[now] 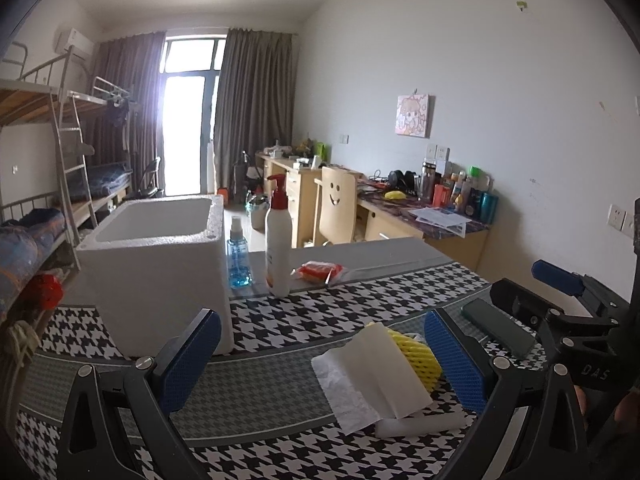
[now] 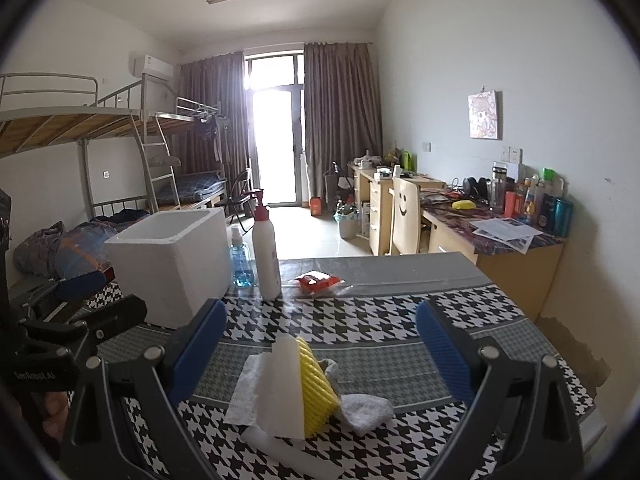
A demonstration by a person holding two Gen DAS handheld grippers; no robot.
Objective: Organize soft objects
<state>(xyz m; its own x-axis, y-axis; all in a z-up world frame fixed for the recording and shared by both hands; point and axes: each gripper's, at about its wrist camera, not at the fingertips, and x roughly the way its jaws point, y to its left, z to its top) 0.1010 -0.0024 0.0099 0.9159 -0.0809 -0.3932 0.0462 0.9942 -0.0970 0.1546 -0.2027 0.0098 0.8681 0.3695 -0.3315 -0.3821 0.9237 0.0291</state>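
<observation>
Grippers: your left gripper (image 1: 320,364) and right gripper (image 2: 320,356) both gape wide, holding nothing. Yellow foam net (image 2: 318,390) w/ tissue (image 2: 246,396) lies on houndstooth tablecloth (image 2: 360,320), near white foam box (image 2: 172,256).

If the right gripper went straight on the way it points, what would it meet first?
Most likely the pile of soft things between its open fingers: the white sheet and yellow foam net. Depth is unclear, so it could pass over them.

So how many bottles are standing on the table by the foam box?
2: a blue spray bottle right beside the foam box, and a taller white pump bottle beside that. Others could be hidden behind the box.
</observation>
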